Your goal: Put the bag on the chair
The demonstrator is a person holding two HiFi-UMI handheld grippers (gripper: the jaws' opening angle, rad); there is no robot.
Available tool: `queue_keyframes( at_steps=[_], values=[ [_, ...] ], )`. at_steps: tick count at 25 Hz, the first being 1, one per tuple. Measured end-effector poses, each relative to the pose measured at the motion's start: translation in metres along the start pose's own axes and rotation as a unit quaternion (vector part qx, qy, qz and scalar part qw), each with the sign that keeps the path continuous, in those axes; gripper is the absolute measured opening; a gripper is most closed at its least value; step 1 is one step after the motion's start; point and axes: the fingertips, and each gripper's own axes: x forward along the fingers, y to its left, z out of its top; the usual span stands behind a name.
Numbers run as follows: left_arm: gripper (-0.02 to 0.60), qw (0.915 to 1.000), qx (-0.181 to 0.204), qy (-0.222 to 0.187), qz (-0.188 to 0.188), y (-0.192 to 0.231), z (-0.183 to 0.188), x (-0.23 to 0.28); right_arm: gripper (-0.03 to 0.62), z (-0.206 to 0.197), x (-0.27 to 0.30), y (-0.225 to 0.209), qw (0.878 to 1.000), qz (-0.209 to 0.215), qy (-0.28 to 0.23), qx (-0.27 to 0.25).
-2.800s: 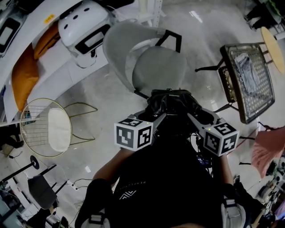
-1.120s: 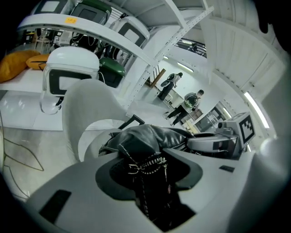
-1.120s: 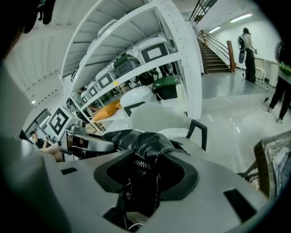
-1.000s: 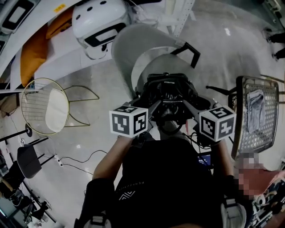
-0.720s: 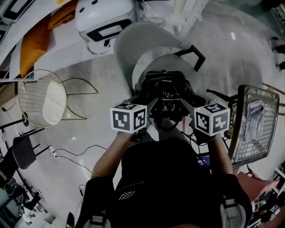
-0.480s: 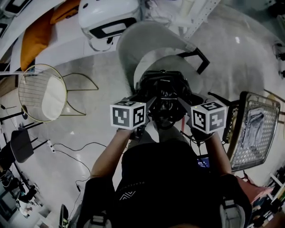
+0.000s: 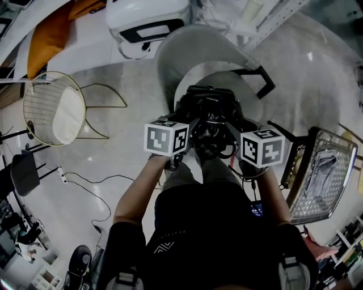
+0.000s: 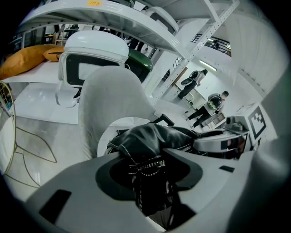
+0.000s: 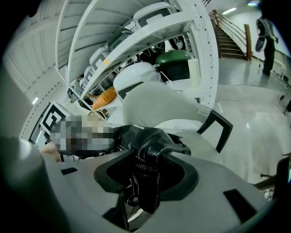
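Observation:
A black leather bag [image 7: 209,106] hangs between my two grippers, over the front of the grey chair's seat [image 7: 252,99]. I cannot tell whether it touches the seat. The left gripper [image 7: 190,126] is shut on a stitched fold at the bag's left end [image 8: 148,175]. The right gripper [image 7: 228,129] is shut on a fold at the bag's right end [image 9: 144,179]. In both gripper views the chair's curved grey backrest [image 8: 109,95] [image 9: 159,107] rises just behind the bag [image 8: 152,139] [image 9: 138,134]. The bag's underside is hidden.
The chair has a black armrest [image 7: 262,79] on its right. A gold wire chair with a white cushion [image 7: 54,107] stands at the left, and a mesh-backed chair [image 7: 323,175] at the right. White shelving holds a white machine [image 7: 147,17] and an orange cushion [image 7: 51,34]. Cables [image 7: 85,181] lie on the floor.
Both grippers have carried the bag forward and down over the grey chair's seat. The bag now covers more of the seat. The grips look the same.

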Motion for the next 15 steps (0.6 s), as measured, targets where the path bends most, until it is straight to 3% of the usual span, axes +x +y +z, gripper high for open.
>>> queue_keyframes(
  at_steps=[10,15],
  values=[
    [0.183,0.9992,0.032,0.022,0.014,0.027,0.000,0.030,0.173,-0.011,0.034,-0.013,0.999,-0.009,0.000,0.036],
    [0.187,0.9993,0.032,0.020,0.003,0.036,0.000,0.038,0.173,-0.012,0.045,-0.018,0.998,0.005,-0.022,0.050]
  ],
)
